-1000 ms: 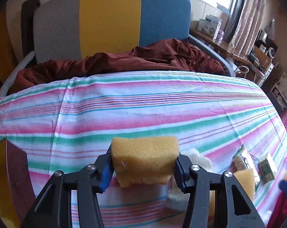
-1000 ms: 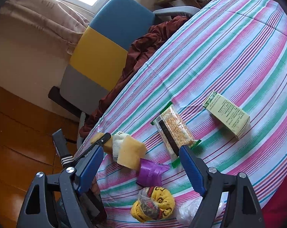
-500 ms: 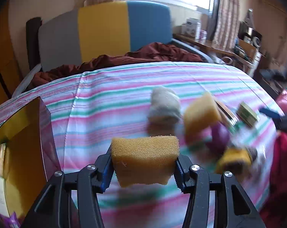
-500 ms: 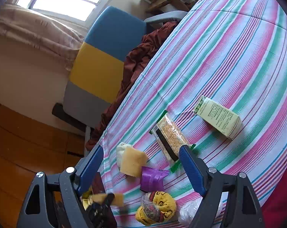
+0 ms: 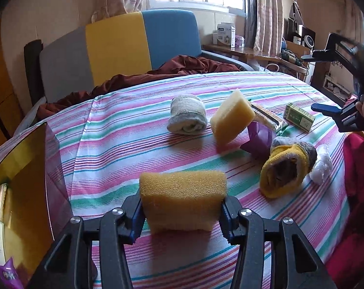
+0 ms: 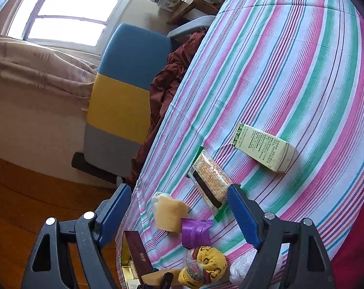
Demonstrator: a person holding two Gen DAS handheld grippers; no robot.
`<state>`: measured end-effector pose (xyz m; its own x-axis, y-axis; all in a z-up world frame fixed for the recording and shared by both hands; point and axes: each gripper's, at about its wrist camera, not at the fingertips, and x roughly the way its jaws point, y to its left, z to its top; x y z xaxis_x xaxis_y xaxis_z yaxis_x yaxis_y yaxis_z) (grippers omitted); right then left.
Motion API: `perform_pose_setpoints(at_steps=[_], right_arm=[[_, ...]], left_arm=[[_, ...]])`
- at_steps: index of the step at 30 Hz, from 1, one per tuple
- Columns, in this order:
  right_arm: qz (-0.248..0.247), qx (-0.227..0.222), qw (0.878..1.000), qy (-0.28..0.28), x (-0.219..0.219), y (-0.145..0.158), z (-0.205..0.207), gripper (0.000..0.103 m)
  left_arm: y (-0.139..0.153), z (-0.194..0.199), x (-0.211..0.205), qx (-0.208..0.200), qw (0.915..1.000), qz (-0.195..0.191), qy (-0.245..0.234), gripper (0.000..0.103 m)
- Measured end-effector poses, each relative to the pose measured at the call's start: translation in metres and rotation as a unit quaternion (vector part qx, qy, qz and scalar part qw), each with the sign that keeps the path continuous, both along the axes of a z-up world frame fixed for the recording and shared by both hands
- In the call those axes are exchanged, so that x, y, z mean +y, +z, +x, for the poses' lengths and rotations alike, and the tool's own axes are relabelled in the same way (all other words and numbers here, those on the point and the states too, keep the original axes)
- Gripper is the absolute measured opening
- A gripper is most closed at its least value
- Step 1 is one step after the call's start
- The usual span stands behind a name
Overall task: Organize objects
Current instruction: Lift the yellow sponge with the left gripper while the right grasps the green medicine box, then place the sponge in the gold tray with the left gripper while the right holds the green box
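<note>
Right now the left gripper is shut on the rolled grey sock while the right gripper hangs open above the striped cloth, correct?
Not quite. The left gripper is shut on a yellow sponge, as the left wrist view shows; the rolled grey sock lies untouched on the striped cloth. The right gripper does hang open above the cloth.

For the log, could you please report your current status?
Left gripper shut on sponge. Right gripper open, above table. Box open at left; nothing blocking.
</note>
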<state>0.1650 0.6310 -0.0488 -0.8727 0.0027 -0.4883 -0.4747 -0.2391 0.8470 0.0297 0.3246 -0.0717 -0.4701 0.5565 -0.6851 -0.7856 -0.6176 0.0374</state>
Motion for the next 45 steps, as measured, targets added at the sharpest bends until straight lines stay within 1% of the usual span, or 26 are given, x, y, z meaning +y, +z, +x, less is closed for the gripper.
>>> perform_pose_setpoints(at_steps=[2, 3, 4, 6, 8, 9, 11, 12, 14, 16, 18, 19, 20, 21, 23, 25, 29, 33, 35, 38, 41, 44, 45], right_arm=[[0.002, -0.008, 1.000, 0.001, 0.000, 0.000, 0.000, 0.083], [0.007, -0.024, 1.000, 0.002, 0.000, 0.000, -0.002, 0.083], [0.012, -0.042, 0.999, 0.009, -0.001, 0.001, -0.005, 0.083], [0.030, -0.079, 0.996, 0.042, 0.001, 0.007, -0.015, 0.083], [0.070, -0.132, 0.987, 0.052, 0.007, 0.019, -0.020, 0.083], [0.090, -0.164, 0.981, 0.058, 0.012, 0.025, -0.024, 0.083], [0.127, -0.238, 0.960, 0.079, 0.024, 0.030, -0.034, 0.083], [0.143, -0.274, 0.946, 0.095, 0.028, 0.028, -0.040, 0.083], [0.165, -0.343, 0.914, 0.141, 0.032, 0.015, -0.057, 0.080], [0.177, -0.383, 0.891, 0.165, 0.033, -0.001, -0.069, 0.071], [0.186, -0.402, 0.881, 0.163, 0.034, -0.013, -0.075, 0.062], [0.176, -0.405, 0.882, 0.162, 0.035, -0.020, -0.077, 0.056], [0.161, -0.398, 0.889, 0.157, 0.037, -0.026, -0.076, 0.037], [0.154, -0.388, 0.897, 0.147, 0.039, -0.029, -0.075, 0.030], [0.151, -0.378, 0.904, 0.129, 0.041, -0.035, -0.073, 0.030], [0.155, -0.375, 0.906, 0.122, 0.042, -0.036, -0.072, 0.029], [0.147, -0.363, 0.913, 0.114, 0.047, -0.038, -0.067, 0.030], [0.146, -0.360, 0.915, 0.112, 0.049, -0.040, -0.065, 0.030], [0.146, -0.359, 0.915, 0.112, 0.050, -0.040, -0.064, 0.030], [0.146, -0.359, 0.915, 0.112, 0.051, -0.041, -0.062, 0.030], [0.147, -0.359, 0.915, 0.112, 0.052, -0.041, -0.060, 0.029], [0.149, -0.360, 0.914, 0.110, 0.053, -0.041, -0.058, 0.030], [0.150, -0.361, 0.914, 0.110, 0.053, -0.041, -0.057, 0.030]], left_arm=[[0.000, -0.001, 0.000, -0.005, 1.0000, 0.002, 0.002, 0.051], [0.000, -0.002, 0.000, -0.008, 1.0000, 0.002, 0.002, 0.051], [0.000, -0.004, 0.000, -0.013, 0.9999, 0.004, 0.002, 0.051], [0.000, -0.006, -0.001, -0.020, 0.9998, 0.006, 0.002, 0.051], [-0.001, -0.005, -0.002, -0.022, 0.9997, 0.008, 0.002, 0.051], [-0.001, -0.006, -0.002, -0.024, 0.9997, 0.010, 0.003, 0.051], [-0.001, -0.007, -0.002, -0.029, 0.9995, 0.014, 0.005, 0.051], [-0.001, -0.008, -0.002, -0.031, 0.9994, 0.015, 0.006, 0.051], [-0.002, -0.009, -0.003, -0.036, 0.9992, 0.018, 0.007, 0.051], [-0.002, -0.010, -0.003, -0.039, 0.9990, 0.019, 0.008, 0.052], [-0.002, -0.010, -0.003, -0.039, 0.9990, 0.019, 0.008, 0.052], [-0.002, -0.010, -0.003, -0.039, 0.9991, 0.018, 0.007, 0.052], [-0.002, -0.010, -0.003, -0.039, 0.9991, 0.018, 0.007, 0.052], [-0.002, -0.010, -0.004, -0.039, 0.9990, 0.019, 0.008, 0.052], [-0.002, -0.010, -0.003, -0.040, 0.9990, 0.019, 0.009, 0.052], [-0.002, -0.009, -0.002, -0.036, 0.9992, 0.018, 0.008, 0.052], [0.001, -0.007, -0.002, -0.036, 0.9992, 0.014, 0.011, 0.051], [0.013, -0.007, -0.011, -0.048, 0.9984, 0.020, 0.022, 0.051], [0.022, -0.008, -0.020, -0.052, 0.9978, 0.030, 0.029, 0.051], [0.044, -0.014, -0.040, -0.052, 0.9963, 0.050, 0.046, 0.051], [0.061, -0.030, -0.064, -0.047, 0.9945, 0.057, 0.074, 0.052], [0.066, -0.065, -0.097, -0.074, 0.9891, 0.052, 0.116, 0.052], [0.068, -0.081, -0.113, -0.082, 0.9859, 0.049, 0.138, 0.052]])
